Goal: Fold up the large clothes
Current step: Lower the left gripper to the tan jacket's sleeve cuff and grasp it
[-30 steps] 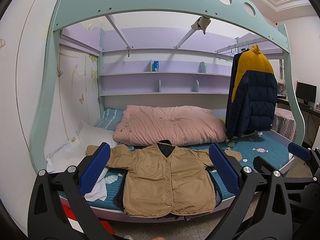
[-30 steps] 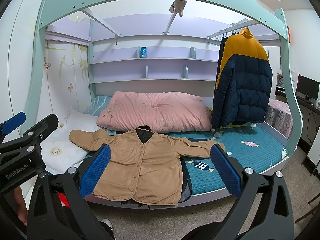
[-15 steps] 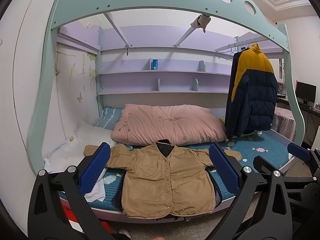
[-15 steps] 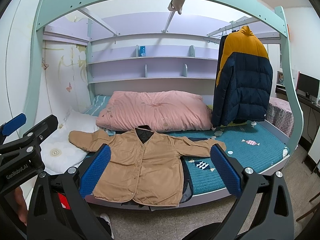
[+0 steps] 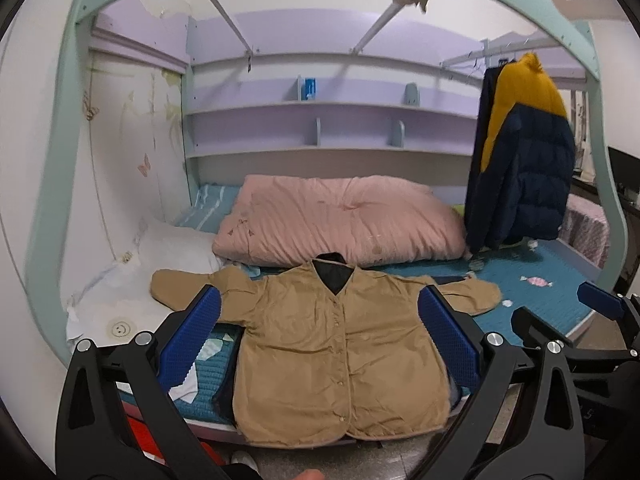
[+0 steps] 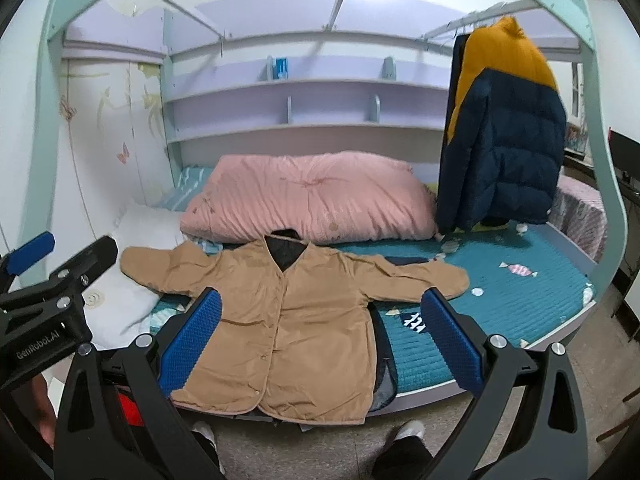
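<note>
A tan, buttoned, quilted jacket (image 5: 340, 348) lies flat, front up, sleeves spread, on the teal quilted bed mattress (image 6: 500, 292), hem at its front edge. The left gripper (image 5: 320, 336) and right gripper (image 6: 320, 338) hover before it, jaws wide apart, empty. The left gripper's body reads "GenRobot.AI".

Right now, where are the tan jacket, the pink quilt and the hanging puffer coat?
tan jacket (image 5: 340, 352), left wrist view, buttoned front.
pink quilt (image 5: 340, 216), left wrist view, middle of top.
puffer coat (image 6: 516, 148), right wrist view, navy body.

Blk gripper frames w/ silver screws, blue textured fingers (image 5: 191, 334), "GenRobot.AI" marking.
</note>
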{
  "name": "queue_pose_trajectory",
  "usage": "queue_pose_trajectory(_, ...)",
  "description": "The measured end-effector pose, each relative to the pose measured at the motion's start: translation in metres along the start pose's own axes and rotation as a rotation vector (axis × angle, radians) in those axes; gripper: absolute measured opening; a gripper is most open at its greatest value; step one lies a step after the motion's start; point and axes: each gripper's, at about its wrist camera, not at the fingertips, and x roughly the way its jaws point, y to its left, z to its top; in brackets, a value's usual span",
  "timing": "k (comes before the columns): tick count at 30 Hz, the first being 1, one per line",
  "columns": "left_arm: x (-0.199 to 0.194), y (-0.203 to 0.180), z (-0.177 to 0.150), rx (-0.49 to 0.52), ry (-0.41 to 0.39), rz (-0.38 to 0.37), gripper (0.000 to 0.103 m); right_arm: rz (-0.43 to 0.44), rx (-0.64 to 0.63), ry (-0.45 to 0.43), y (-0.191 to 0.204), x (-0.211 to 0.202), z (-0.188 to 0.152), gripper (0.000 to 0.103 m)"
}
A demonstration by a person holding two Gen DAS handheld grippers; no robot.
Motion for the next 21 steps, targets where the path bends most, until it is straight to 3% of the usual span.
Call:
queue_pose_trajectory(9, 0.145, 0.002, -0.016, 0.033, 0.083, 0.017, 0.098, 0.034, 0.015, 0.120, -0.005, 0.129, 0.004, 0.096)
queue_pose_trajectory(14, 0.202, 0.016, -0.029, 0.056, 0.132, 0.092, 0.098, 0.069, 0.006, 0.169, 0.001, 0.182, 0.005, 0.096)
queue_pose_trajectory(17, 0.231, 0.039, -0.041, 0.008, 0.179, 0.092, 0.098, 0.112, -0.013, 0.206, 0.010, 0.213, 0.004, 0.096)
queue_pose_trajectory(19, 0.242, 0.059, -0.049, -0.052, 0.150, 0.059, 0.098, 0.136, -0.023, 0.209, 0.015, 0.230, 0.001, 0.096)
queue_pose_trajectory(21, 0.250, 0.071, -0.056, -0.087, 0.151, 0.100, 0.098, 0.156, -0.037, 0.211, 0.020, 0.243, -0.004, 0.096)
